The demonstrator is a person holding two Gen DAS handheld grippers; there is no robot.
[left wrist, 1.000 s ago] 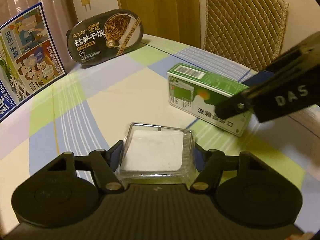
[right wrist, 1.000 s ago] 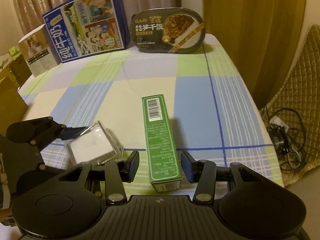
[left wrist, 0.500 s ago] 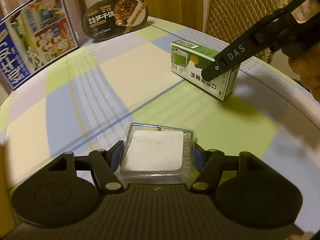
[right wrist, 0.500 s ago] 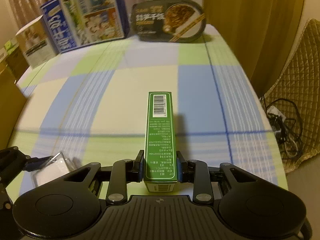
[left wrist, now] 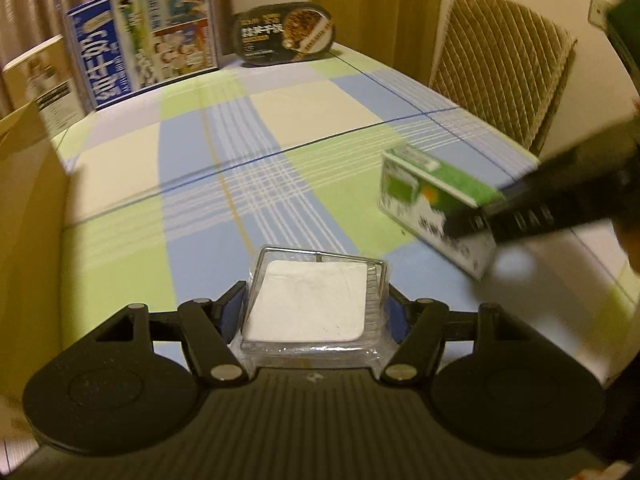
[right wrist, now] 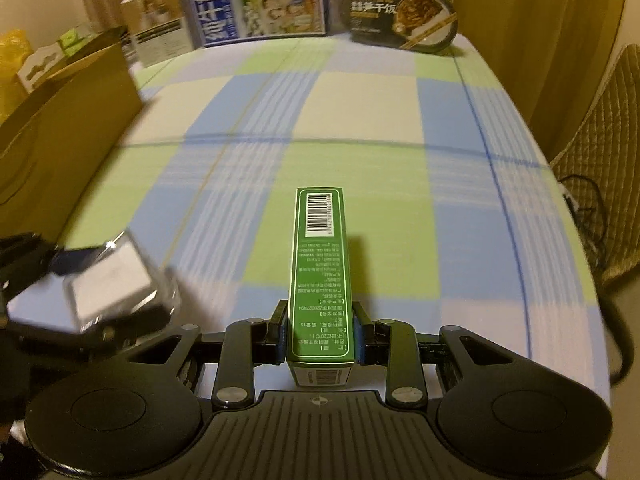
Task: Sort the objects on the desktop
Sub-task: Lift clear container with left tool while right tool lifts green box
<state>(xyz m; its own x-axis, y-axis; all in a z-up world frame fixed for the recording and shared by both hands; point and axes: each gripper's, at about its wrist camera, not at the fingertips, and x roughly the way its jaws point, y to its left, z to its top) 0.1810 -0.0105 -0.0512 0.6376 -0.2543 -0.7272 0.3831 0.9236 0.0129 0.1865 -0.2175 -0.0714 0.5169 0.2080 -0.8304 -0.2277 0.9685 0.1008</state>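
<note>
My left gripper (left wrist: 314,312) is shut on a clear plastic case (left wrist: 310,304) with a white pad inside and holds it above the checked tablecloth. The case also shows blurred at the left of the right wrist view (right wrist: 112,284). My right gripper (right wrist: 320,332) is shut on a long green box (right wrist: 320,272) with a barcode on top, lifted off the table. The same green box (left wrist: 436,208) appears blurred at the right of the left wrist view, held by the right gripper's black body (left wrist: 560,200).
A brown cardboard box (right wrist: 60,136) stands at the table's left edge. At the far end stand a blue milk carton box (right wrist: 256,0), a dark oval meal tray (right wrist: 400,16) and a small beige box (right wrist: 160,32). A quilted chair (left wrist: 504,68) is on the right.
Both grippers have pulled back and lifted with their loads. The right gripper closed on the green box and raised it. The views now take in more of the table and the cardboard box.
</note>
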